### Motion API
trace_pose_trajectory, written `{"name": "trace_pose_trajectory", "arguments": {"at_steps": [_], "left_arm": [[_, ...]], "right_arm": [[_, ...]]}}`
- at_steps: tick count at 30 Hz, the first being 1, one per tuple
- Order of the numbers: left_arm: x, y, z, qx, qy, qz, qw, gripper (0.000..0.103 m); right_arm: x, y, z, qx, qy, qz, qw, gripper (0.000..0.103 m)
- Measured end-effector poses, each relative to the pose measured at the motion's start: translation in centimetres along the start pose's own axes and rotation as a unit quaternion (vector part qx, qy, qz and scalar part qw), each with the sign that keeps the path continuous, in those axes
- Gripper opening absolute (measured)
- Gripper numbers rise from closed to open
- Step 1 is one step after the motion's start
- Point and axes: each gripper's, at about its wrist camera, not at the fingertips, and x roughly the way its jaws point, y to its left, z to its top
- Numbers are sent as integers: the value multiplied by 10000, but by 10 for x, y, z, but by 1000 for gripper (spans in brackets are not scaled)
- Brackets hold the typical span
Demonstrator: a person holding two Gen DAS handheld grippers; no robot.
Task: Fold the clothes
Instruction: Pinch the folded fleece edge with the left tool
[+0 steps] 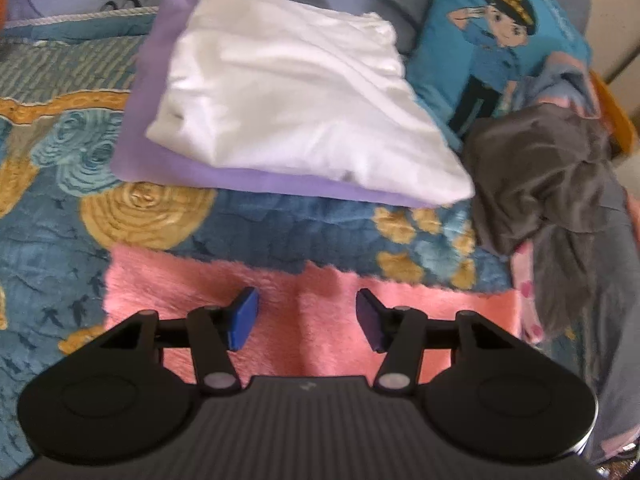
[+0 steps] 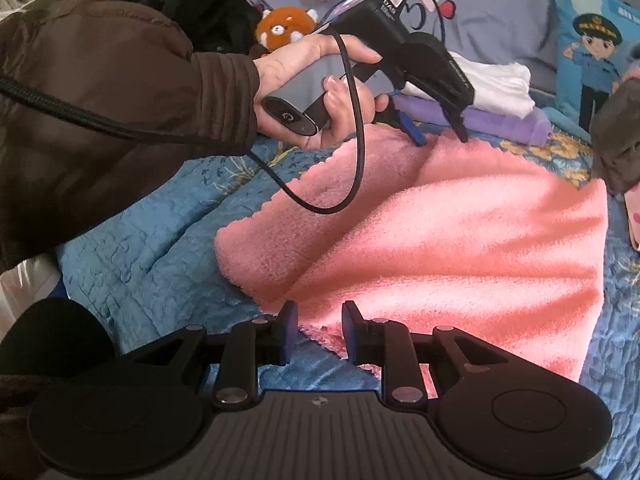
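A pink fleece garment (image 2: 460, 240) lies folded on the blue patterned bedspread (image 2: 152, 232); it also shows in the left wrist view (image 1: 312, 320). My left gripper (image 1: 307, 316) is open and empty, hovering over the garment's far edge; it also shows in the right wrist view (image 2: 440, 132), held by the person's hand. My right gripper (image 2: 316, 332) is open and empty above the garment's near corner, with a small gap between its pads. A folded white garment (image 1: 288, 96) rests on a folded purple one (image 1: 168, 160) beyond the pink one.
A crumpled grey garment (image 1: 560, 192) lies at the right over a pink patterned cloth. A teal cartoon pillow (image 1: 500, 40) and grey-blue pillows sit at the back. A red panda plush (image 2: 286, 26) and the person's brown-sleeved arm (image 2: 100, 112) are at the left.
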Motion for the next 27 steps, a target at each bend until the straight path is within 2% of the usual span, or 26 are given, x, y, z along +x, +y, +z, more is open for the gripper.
{"name": "trace_pose_trajectory", "arguments": {"at_steps": [2, 6, 9, 12, 15, 20, 25, 27], "left_arm": [[1, -4, -1, 70, 58, -132, 9999, 54], [8, -7, 0, 67, 112, -87, 9999, 54], [10, -6, 0, -33, 108, -185, 9998, 46], [12, -7, 1, -35, 172, -204, 9996, 33], [11, -9, 1, 116, 252, -184, 9994, 29], [10, -10, 0, 309, 346, -145, 9988, 25], [11, -12, 0, 354, 383, -103, 9986, 25], [13, -12, 1, 323, 406, -80, 9986, 20]], "right_arm": [[2, 1, 0, -64, 23, 0, 10000, 24], [4, 4, 1, -147, 39, 15, 9999, 24], [3, 3, 1, -158, 6, -10, 9999, 24], [7, 4, 0, -218, 52, -31, 9997, 24], [8, 7, 0, -377, 60, -37, 9993, 24], [12, 21, 2, -1069, 28, 1, 9943, 24], [22, 40, -1, -2142, 119, -365, 9760, 28], [25, 42, -3, -2371, 151, -414, 9705, 28]]}}
